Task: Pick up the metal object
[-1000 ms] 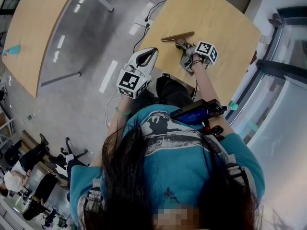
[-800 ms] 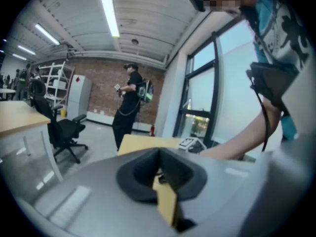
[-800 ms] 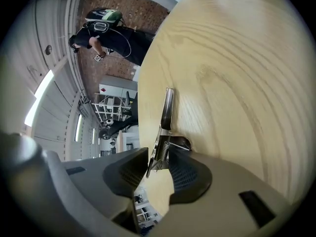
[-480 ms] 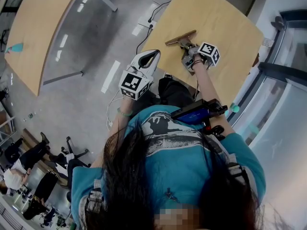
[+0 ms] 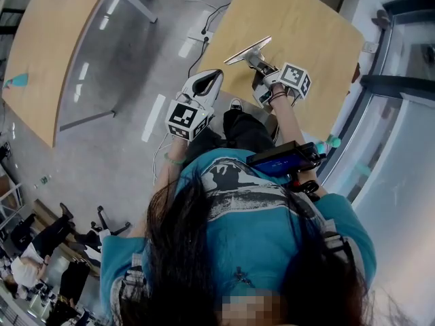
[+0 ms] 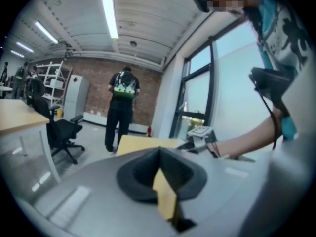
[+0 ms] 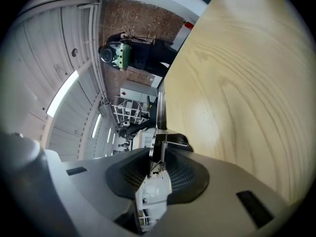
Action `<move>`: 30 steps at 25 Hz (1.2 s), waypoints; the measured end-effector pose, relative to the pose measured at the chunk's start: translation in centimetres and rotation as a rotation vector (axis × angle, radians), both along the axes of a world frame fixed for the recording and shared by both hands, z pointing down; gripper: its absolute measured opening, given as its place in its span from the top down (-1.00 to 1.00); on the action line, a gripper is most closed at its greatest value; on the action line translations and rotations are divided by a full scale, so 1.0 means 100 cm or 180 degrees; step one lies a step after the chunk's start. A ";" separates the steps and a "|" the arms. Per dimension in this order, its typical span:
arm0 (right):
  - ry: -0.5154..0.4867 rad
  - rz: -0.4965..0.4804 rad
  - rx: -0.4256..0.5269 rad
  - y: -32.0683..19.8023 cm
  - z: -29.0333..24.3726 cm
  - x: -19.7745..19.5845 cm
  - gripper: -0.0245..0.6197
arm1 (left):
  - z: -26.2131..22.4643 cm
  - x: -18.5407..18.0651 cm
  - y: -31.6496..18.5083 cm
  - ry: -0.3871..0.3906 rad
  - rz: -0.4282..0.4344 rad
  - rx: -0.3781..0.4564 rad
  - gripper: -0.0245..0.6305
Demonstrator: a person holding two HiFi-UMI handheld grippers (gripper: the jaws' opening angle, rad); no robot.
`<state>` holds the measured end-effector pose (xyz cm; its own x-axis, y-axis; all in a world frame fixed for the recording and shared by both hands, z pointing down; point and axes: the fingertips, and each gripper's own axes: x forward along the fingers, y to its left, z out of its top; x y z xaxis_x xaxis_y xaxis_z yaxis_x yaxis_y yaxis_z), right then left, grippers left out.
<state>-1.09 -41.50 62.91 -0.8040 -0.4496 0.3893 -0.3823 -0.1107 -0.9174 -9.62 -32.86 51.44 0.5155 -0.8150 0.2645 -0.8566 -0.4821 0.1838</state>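
The metal object [image 5: 248, 48] is a T-shaped piece with a long flat bar and a spring on its stem. It hangs tilted just above the light wooden table [image 5: 312, 26]. My right gripper [image 5: 262, 65] is shut on its stem, and the marker cube [image 5: 294, 79] sits behind the jaws. In the right gripper view the metal object [image 7: 160, 132] stands between the jaws of the right gripper [image 7: 157, 158], with its bar pointing away. My left gripper [image 5: 207, 83] hovers left of the table's near corner, over the floor. It is shut and holds nothing, and the left gripper [image 6: 159, 154] shows the same.
A second wooden table [image 5: 47, 39] stands at the left across a grey floor aisle. Cables and a power strip [image 5: 204, 31] lie on the floor by the table. A glass wall [image 5: 397, 121] runs along the right. A person [image 6: 121, 107] and an office chair [image 6: 61, 132] are far off.
The metal object lay flat on the table a second ago. It is now off the surface and tilted, and the right gripper has moved up and away with it. The left gripper has barely moved.
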 end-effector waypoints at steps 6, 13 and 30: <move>-0.0109 0.0201 0.0191 0.061 -0.055 -0.010 0.60 | -0.023 -0.016 0.050 0.0020 0.0131 0.0137 0.92; -0.0080 0.0416 0.0355 0.133 -0.089 -0.018 0.60 | -0.036 -0.035 0.102 0.0039 0.0329 0.0223 0.92; 0.0113 0.0602 0.0397 0.341 -0.096 0.043 0.60 | -0.034 0.028 0.255 0.0176 0.0693 0.0191 0.92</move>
